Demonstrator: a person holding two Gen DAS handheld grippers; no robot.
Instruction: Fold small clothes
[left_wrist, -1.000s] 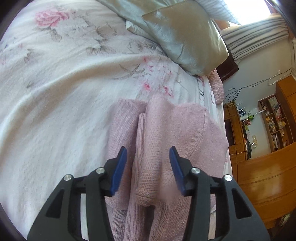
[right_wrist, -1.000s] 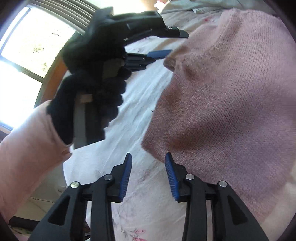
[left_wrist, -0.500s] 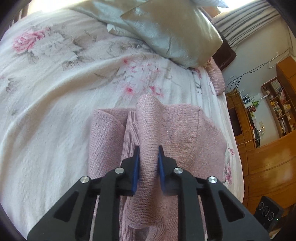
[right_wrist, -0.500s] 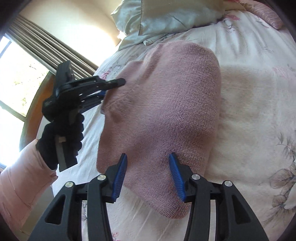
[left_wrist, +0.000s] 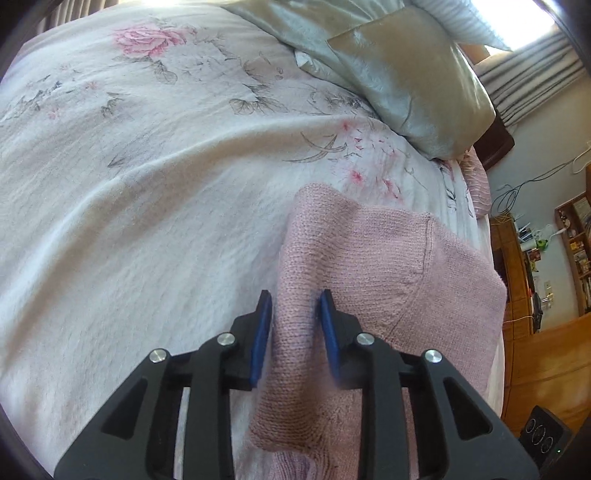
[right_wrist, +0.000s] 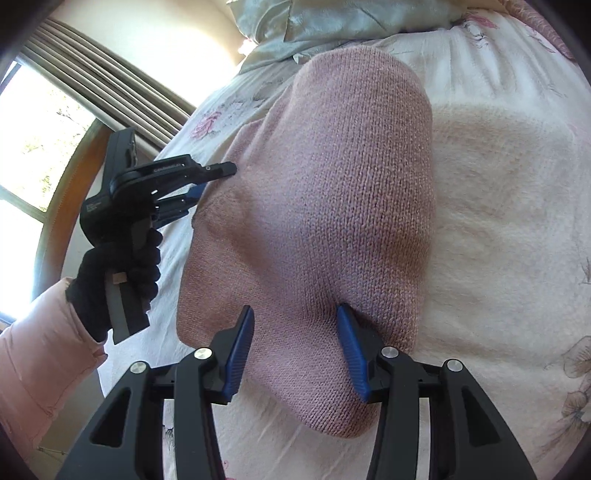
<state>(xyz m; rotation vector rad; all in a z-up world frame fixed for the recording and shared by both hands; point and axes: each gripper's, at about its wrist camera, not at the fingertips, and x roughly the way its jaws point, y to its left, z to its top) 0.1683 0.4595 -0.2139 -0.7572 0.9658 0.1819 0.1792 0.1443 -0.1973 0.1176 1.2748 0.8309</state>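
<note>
A pink knitted sweater (left_wrist: 388, 266) lies folded on the floral bed cover (left_wrist: 147, 184). My left gripper (left_wrist: 295, 325) is shut on a raised fold of it, and the knit fills the gap between the blue pads. The right wrist view shows the sweater (right_wrist: 332, 184) as a long folded shape, with my left gripper (right_wrist: 207, 184) at its left edge, held by a black-gloved hand (right_wrist: 122, 273). My right gripper (right_wrist: 295, 339) stands open over the near end of the sweater, its right finger pressing into the knit.
Silvery pillows (left_wrist: 406, 74) lie at the head of the bed. The bed's right edge drops to a wooden floor with shelves (left_wrist: 576, 251) and a small black device (left_wrist: 543, 432). A window with curtains (right_wrist: 29, 147) is behind the left hand.
My left gripper closed on a fold of the sweater and carried it across, so the part that lay to its left is now covered. My right gripper moved in over the sweater's near end.
</note>
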